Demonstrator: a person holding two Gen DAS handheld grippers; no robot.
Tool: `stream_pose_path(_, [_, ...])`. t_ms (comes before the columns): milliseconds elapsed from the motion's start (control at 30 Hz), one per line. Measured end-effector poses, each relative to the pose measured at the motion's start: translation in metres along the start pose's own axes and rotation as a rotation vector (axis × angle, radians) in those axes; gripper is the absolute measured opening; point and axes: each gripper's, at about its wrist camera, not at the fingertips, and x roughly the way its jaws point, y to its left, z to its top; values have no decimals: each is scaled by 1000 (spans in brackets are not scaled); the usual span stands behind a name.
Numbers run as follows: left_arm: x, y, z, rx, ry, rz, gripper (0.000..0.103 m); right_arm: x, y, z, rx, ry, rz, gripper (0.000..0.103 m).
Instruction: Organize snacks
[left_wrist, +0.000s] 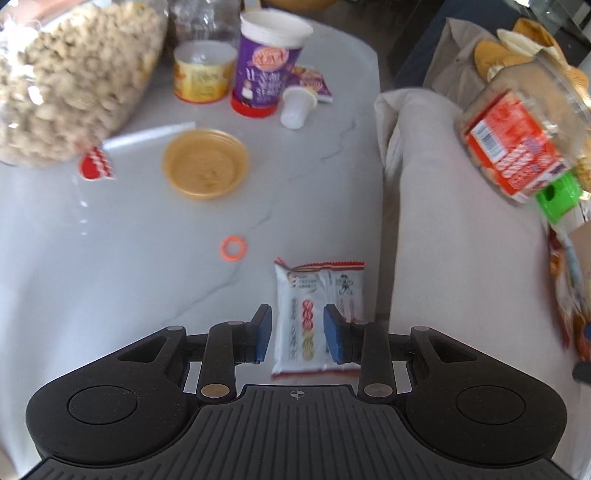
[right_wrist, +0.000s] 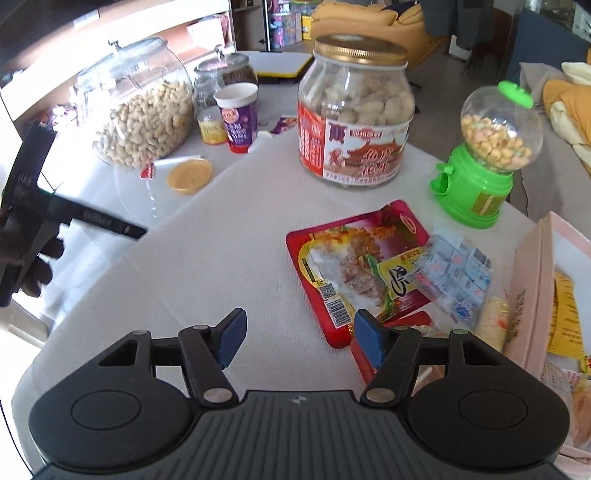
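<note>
In the left wrist view, my left gripper (left_wrist: 298, 334) is open, its blue pads on either side of a small white snack packet (left_wrist: 317, 295) with red trim that lies on the marble table (left_wrist: 110, 277). The pads do not visibly press it. In the right wrist view, my right gripper (right_wrist: 297, 341) is open and empty above the white cloth (right_wrist: 229, 258). A red snack pack (right_wrist: 354, 266) and a clear bag of blue-white candies (right_wrist: 456, 275) lie just right of it. The left gripper's black body (right_wrist: 33, 218) shows at the far left.
A big peanut jar (right_wrist: 144, 107), purple cup (right_wrist: 238, 118), yellow tin (right_wrist: 212, 127), yellow lid (right_wrist: 189, 175), labelled peanut jar (right_wrist: 356, 110) and green candy dispenser (right_wrist: 487, 155) stand on the table. A pink box (right_wrist: 532, 280) is at right. An orange ring (left_wrist: 233, 249) lies on the marble.
</note>
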Motion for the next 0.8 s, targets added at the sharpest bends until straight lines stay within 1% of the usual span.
stream_pose_path(100, [23, -11, 0, 65, 53, 63, 35, 8, -4, -5, 10, 15, 5, 65])
stream_pose_path(167, [34, -17, -2, 126, 62, 108, 35, 10, -6, -9, 6, 22, 10, 65])
stream_pose_path(200, [39, -19, -1, 150, 58, 134, 37, 11, -6, -11, 0, 20, 8, 65])
stream_pose_path(233, [41, -20, -2, 169, 44, 147, 43, 10, -7, -13, -6, 13, 8, 65])
stream_pose_path(300, [42, -22, -3, 194, 9, 159, 45, 10, -6, -15, -19, 2, 8, 65])
stream_pose_path(400, [42, -22, -4, 232, -23, 204, 51, 12, -4, -18, -32, -7, 17, 66])
stream_pose_path(433, [42, -22, -4, 249, -38, 234, 52, 13, -3, -20, -36, -5, 25, 66])
stream_pose_path(467, [41, -23, -4, 272, -50, 286, 50, 14, -2, -21, -38, -4, 32, 66])
stream_pose_path(500, [45, -23, -4, 304, -45, 363, 44, 15, -1, -21, -39, -1, 40, 66])
stream_pose_path(533, [51, -20, -4, 340, -35, 443, 41, 16, -1, -22, -37, 4, 49, 66])
stream_pose_path(567, [55, -15, -5, 358, -24, 502, 40, 16, -1, -23, -33, 9, 56, 66])
stream_pose_path(600, [54, -9, -6, 344, -20, 522, 38, 17, 0, -24, -33, 7, 56, 66])
stream_pose_path(633, [48, -4, -6, 305, -31, 498, 37, 17, 0, -25, -38, 2, 55, 66])
stream_pose_path(667, [40, 0, -6, 261, -49, 445, 37, 16, 0, -26, -42, -1, 51, 66])
stream_pose_path(700, [32, 1, -6, 232, -67, 375, 37, 16, 0, -27, -45, -4, 49, 66])
stream_pose_path(733, [23, -3, -6, 232, -81, 300, 37, 16, 0, -27, -47, -5, 51, 66])
stream_pose_path(767, [16, -10, -7, 267, -94, 220, 38, 17, 0, -27, -49, -6, 52, 67])
stream_pose_path(800, [10, -19, -9, 315, -108, 167, 41, 18, 0, -26, -48, -6, 52, 67])
